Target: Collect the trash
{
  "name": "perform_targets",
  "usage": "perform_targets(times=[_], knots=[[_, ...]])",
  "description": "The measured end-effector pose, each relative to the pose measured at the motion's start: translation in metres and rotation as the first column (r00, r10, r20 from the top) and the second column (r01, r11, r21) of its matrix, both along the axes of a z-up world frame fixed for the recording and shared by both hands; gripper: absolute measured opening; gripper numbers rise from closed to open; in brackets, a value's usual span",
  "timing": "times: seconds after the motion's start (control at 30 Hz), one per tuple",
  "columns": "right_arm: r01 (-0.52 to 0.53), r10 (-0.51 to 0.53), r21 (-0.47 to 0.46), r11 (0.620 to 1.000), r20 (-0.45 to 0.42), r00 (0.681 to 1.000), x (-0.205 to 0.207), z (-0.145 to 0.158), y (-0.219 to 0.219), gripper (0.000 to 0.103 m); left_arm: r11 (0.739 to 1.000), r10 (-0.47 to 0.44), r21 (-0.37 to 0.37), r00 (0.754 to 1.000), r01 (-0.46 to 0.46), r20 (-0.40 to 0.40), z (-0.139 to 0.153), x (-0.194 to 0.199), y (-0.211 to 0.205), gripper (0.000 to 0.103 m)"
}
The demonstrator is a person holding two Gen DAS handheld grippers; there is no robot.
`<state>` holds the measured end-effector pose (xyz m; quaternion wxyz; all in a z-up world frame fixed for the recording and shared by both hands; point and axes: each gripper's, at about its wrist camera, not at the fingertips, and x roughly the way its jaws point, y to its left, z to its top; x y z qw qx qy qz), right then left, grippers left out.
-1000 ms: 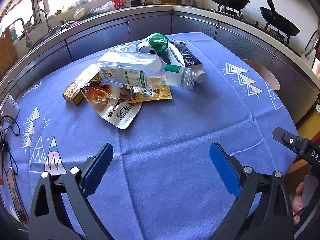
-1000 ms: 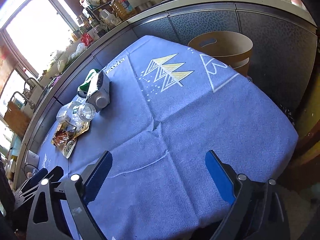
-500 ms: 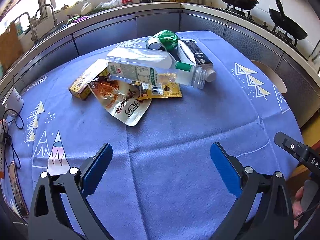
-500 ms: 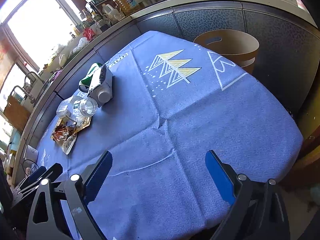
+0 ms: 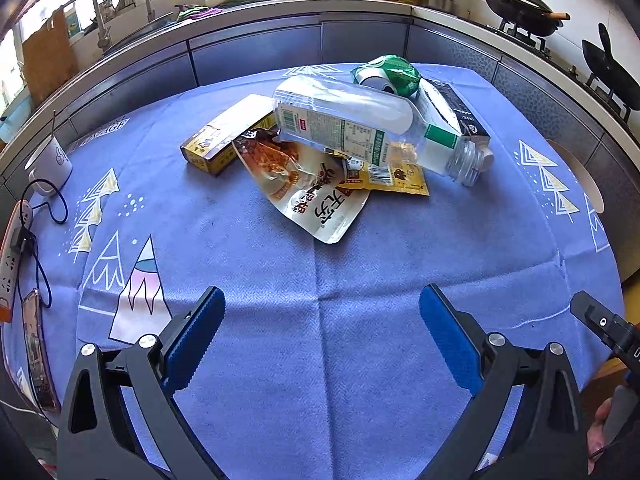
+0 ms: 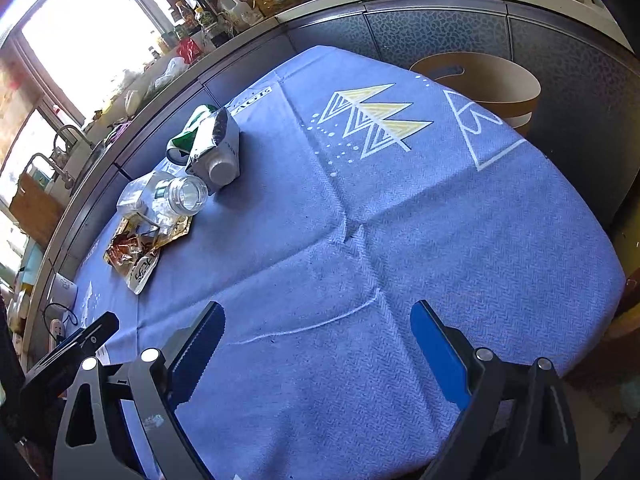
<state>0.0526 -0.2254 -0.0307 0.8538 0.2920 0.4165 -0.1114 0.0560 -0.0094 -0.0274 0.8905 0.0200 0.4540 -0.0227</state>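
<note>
Both tongs, left [image 5: 320, 312] and right [image 6: 316, 328], gape apart, holding nothing, above the blue-clothed worktop [image 5: 320, 320]. Trash lies piled mid-worktop: bottle [image 5: 360, 124] across wrappers [image 5: 312, 196], carton [image 5: 452, 108], yellow box [image 5: 224, 136]. Mug [image 5: 50, 164] and power strip [image 5: 14, 252] sit at the left edge.

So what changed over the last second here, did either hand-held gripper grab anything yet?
No. The left hand-held gripper moved closer to the trash pile: the bottle and snack pouch sit larger and lower in its view. The right hand-held gripper also eased forward and shifted slightly. Both stay open and empty. The pile itself and the wooden bin beside the table have not moved.
</note>
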Motion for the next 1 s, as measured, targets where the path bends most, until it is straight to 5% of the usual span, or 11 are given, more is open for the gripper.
perform_targets(times=[1.0], knots=[[0.048,-0.048,0.017,0.999,0.003,0.999,-0.005,-0.007,-0.014,0.094,0.988,-0.152,-0.006,0.987,0.152,-0.059,-0.010,-0.001,-0.047,0.096]])
